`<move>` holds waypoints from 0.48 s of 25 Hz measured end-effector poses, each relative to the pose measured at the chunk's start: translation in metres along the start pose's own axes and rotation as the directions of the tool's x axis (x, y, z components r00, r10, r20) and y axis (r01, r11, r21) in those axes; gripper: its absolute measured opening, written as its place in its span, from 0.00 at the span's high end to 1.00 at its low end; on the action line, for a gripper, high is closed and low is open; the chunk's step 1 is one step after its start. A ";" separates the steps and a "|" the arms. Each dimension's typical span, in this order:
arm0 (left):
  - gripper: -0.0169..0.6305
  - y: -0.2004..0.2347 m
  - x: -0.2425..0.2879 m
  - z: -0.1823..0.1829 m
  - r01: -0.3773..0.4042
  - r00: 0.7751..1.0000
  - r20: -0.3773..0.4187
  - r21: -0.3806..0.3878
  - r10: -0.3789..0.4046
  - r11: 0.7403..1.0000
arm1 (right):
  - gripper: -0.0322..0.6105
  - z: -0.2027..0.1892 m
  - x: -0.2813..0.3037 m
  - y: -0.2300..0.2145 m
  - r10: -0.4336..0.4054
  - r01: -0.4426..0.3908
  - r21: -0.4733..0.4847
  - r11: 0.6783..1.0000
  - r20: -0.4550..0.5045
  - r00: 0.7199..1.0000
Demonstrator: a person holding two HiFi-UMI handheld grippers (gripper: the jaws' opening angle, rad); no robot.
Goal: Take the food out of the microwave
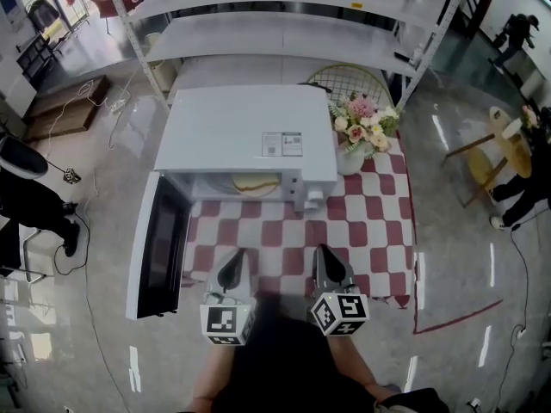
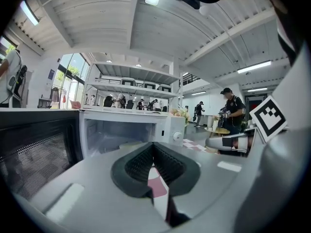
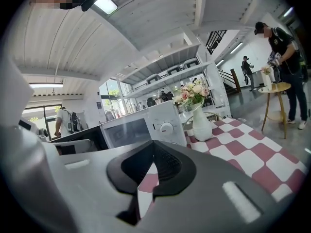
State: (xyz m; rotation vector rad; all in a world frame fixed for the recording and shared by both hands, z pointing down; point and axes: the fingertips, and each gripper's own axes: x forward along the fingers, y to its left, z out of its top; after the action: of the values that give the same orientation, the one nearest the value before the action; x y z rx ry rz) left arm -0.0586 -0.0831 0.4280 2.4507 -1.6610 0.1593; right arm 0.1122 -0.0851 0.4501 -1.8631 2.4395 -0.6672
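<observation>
While both grippers hover in front of the microwave (image 1: pixel 245 132), each points at its open front with only a slight downward tilt. The left gripper (image 1: pixel 234 263) is opposite the cavity and the right gripper (image 1: pixel 328 261) opposite the control-panel end. They are side by side and apart, above the checked tablecloth (image 1: pixel 383 231) on which the microwave stands.

In the left gripper view, the ribbed pads of the left gripper (image 2: pixel 153 144) are clenched tip to tip with nothing between them; only cloth shows through the slit below. The right gripper (image 3: pixel 154 143) is clenched in the same way and is also empty.

The food (image 1: pixel 256 183) lies on a plate inside the microwave's cavity, close to the opening. The door (image 1: pixel 159 243) is swung wide open at the microwave's left side. A vase of flowers (image 1: pixel 362 132) stands just beside its right side.

The person's hands are hidden under the marker cubes (image 1: pixel 228 323) and dark clothing, so only bare forearms (image 1: pixel 207 387) show at the lower edge. The microwave's roof cuts off the back of the food, which reads only as a pale round shape of a kind that cannot be told. In the left gripper view the gripper's own body covers the cavity floor. In the right gripper view the cavity is seen too obliquely to show its contents.
</observation>
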 end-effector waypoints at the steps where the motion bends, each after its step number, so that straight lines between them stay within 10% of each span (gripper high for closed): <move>1: 0.96 0.002 0.003 -0.001 0.002 1.000 -0.004 -0.002 -0.002 1.000 | 0.95 -0.001 0.003 -0.001 -0.003 0.003 0.001 1.000 -0.003 1.000; 12: 0.96 0.017 0.040 -0.009 0.026 0.999 -0.021 -0.045 -0.027 0.999 | 0.95 0.004 0.031 -0.006 -0.030 0.029 -0.021 0.999 -0.029 0.999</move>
State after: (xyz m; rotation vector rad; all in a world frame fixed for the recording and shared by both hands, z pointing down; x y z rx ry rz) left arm -0.0595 -0.1240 0.4456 2.4286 -1.6043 0.1434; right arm 0.1099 -0.1160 0.4564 -1.9141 2.4504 -0.6784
